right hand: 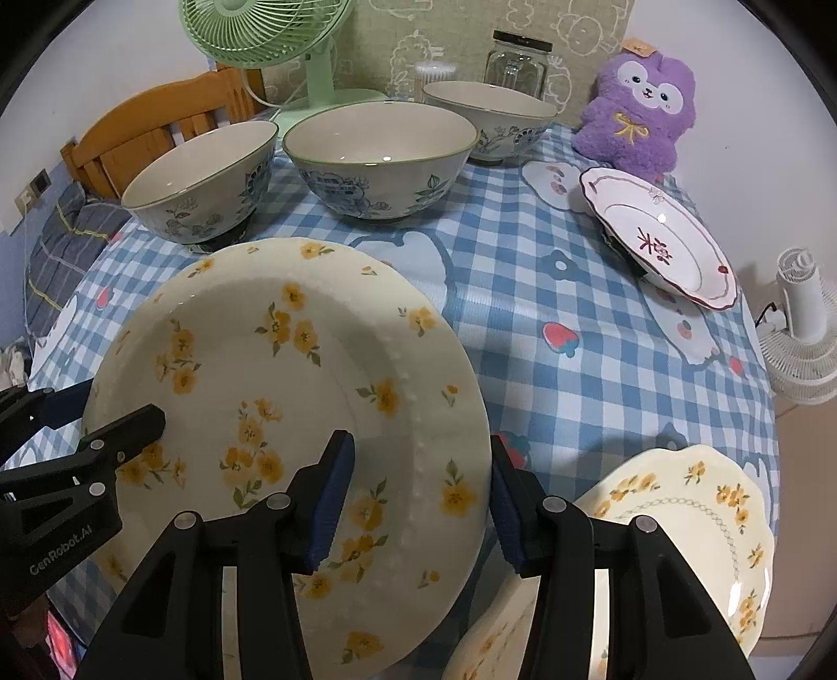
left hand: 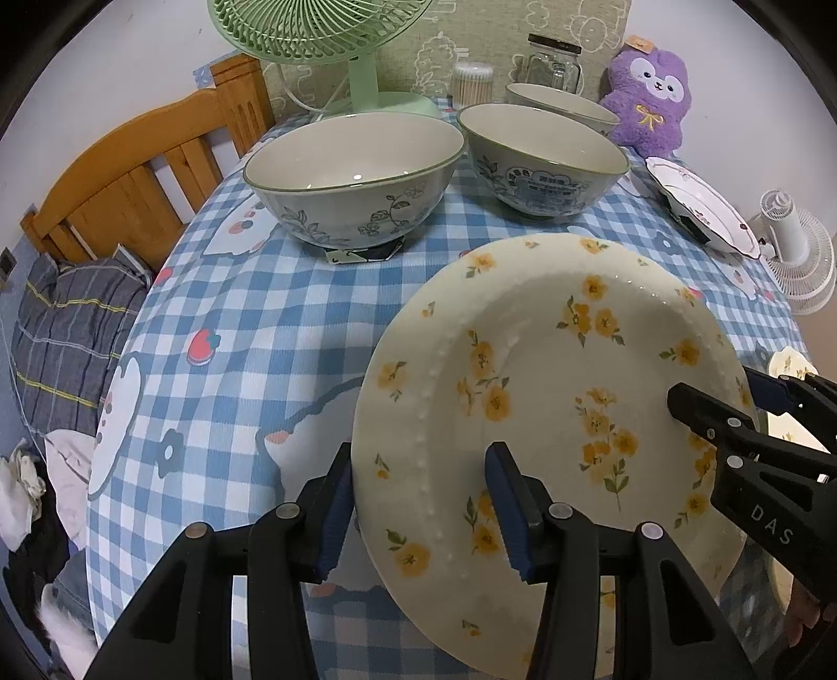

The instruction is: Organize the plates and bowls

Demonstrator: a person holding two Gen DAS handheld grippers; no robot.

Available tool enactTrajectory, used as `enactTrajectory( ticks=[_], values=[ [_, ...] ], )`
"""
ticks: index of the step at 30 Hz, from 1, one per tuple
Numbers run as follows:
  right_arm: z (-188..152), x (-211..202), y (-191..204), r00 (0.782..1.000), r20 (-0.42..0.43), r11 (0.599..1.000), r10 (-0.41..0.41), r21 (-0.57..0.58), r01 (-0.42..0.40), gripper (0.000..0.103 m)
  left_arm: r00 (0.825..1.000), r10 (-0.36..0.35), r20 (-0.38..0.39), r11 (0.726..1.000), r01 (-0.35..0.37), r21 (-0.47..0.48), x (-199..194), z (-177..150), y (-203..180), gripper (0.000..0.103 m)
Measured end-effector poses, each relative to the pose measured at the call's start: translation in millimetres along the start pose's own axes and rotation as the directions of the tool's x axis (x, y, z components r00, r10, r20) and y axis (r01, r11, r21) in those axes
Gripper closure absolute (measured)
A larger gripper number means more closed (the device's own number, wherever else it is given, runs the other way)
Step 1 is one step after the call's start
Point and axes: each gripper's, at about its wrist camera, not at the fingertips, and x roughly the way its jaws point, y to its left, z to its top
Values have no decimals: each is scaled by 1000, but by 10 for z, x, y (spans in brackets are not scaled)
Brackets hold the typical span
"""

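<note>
My left hand-held gripper [left hand: 421,510] and right hand-held gripper [right hand: 418,502] each clamp the yellow flower plate [left hand: 549,397] by its rim. If 1 slips, I think it drops onto the counter [left hand: 251,314].

Bowls [left hand: 355,178] behind plate [left hand: 549,397] on table [left hand: 251,324]

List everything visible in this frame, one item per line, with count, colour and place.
yellow-flower plate: 1, cream, held up near edge by both grippers
scalloped plate: 1, cream with yellow flowers, near right
pink-rimmed plate: 1, white, far right
bowls: 3, white with blue flowers, far side
tablecloth: 1, blue-white check
green fan: 1, back left
white fan: 1, off right edge
glass jar: 1, clear, back
plush toy: 1, purple, back right
left gripper: black, on plate's left rim
right gripper: black, on plate's right rim
</note>
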Motion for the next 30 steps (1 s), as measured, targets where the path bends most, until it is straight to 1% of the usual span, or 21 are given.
enactTrajectory(
  ticks=[7,18,21,30],
  values=[
    [4,-45,-13,1000,1,1000,0,-2,0,51,1000,0,-6,1000,0,-3,-46,-13,-13,54],
    [-17,-163,-44,1000,23,1000,5,9,-6,51,1000,15,13,1000,-15,2,-161,-9,-67,54],
    [-29,-167,-59,1000,25,1000,9,13,-10,51,999,28,19,1000,-28,8,-156,-15,-83,55],
    [-37,-181,-56,999,31,1000,12,19,-13,53,1000,23,16,1000,-23,-6,-176,-39,-76,56]
  ],
)
